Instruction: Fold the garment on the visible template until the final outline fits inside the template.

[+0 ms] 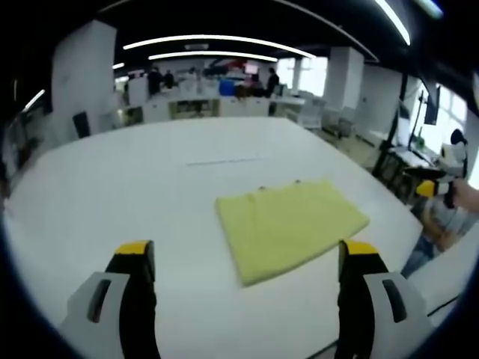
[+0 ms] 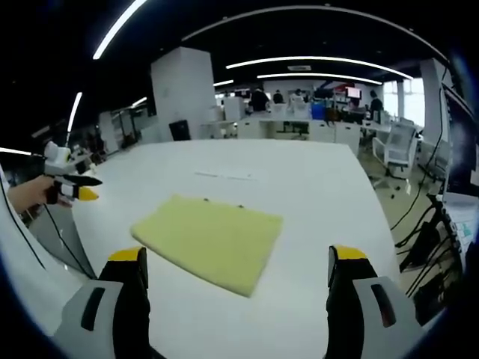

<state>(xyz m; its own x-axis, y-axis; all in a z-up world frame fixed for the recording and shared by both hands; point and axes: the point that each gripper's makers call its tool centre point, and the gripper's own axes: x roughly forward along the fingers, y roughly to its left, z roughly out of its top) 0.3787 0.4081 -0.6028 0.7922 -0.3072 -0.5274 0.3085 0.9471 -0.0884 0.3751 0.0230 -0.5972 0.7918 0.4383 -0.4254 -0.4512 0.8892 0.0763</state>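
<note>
A pale yellow garment (image 1: 292, 226) lies folded into a flat rectangle on the white table (image 1: 135, 187). In the left gripper view it sits just ahead and slightly right, between the jaws of my left gripper (image 1: 247, 250), which is open and holds nothing. In the right gripper view the garment (image 2: 209, 239) lies ahead and left of centre, with my right gripper (image 2: 236, 254) open above its near edge. Beyond the garment a faint thin line (image 2: 224, 176) marks the tabletop. The left gripper (image 2: 71, 187) shows at the table's left side, in a hand.
The table's edge (image 1: 419, 247) runs close to the garment's right side, with chairs and cables beyond it. A person (image 1: 449, 217) stands there, off the table. Desks, pillars and people fill the far background. Bare tabletop (image 2: 299, 172) stretches behind the garment.
</note>
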